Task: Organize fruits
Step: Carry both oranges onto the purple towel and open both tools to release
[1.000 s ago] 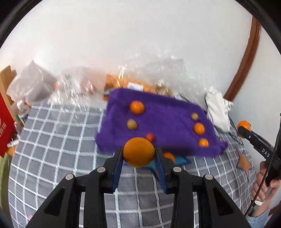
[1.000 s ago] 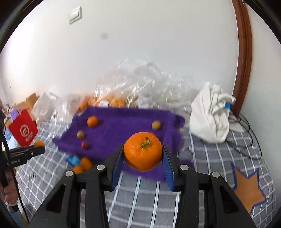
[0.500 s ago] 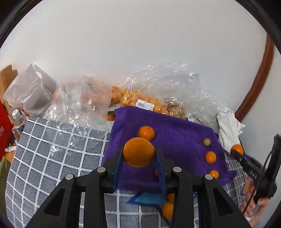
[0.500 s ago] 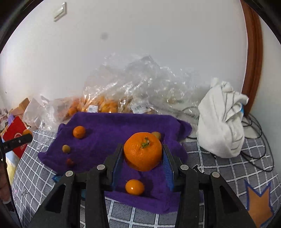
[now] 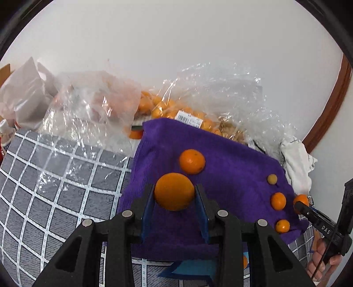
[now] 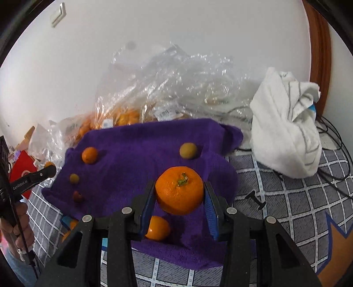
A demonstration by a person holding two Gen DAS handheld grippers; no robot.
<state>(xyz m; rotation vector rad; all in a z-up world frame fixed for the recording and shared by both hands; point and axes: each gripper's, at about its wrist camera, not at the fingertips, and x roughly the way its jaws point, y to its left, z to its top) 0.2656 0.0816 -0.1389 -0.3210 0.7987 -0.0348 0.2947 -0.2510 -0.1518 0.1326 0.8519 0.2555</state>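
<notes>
A smooth orange [image 5: 174, 191] is gripped between the blue pads of the left tongs [image 5: 174, 196], low in the centre of the left wrist view, above the purple towel [image 5: 231, 176]. In the right wrist view a mandarin [image 6: 179, 193] with a green stem is clamped in the right tongs [image 6: 179, 198], also over the towel.

Only the left view shows a price label [image 5: 190, 118] on the bag of oranges [image 5: 167, 110] at the towel's far edge, and three small fruits lined along the towel's right side: an olive-coloured one [image 5: 272, 178] above two small oranges [image 5: 278, 201]. The right tongs are seen there at the right edge, held by a hand [image 5: 324, 262].

Only the right view shows a white cloth bundle [image 6: 284, 132] at the upper right, black cables [image 6: 331, 154] beside it, a wall switch [image 6: 58, 14] at the upper left, and a small dark red fruit [image 6: 77, 196] on the towel's left part. A small orange [image 6: 157, 228] lies on the towel just below the left pad.
</notes>
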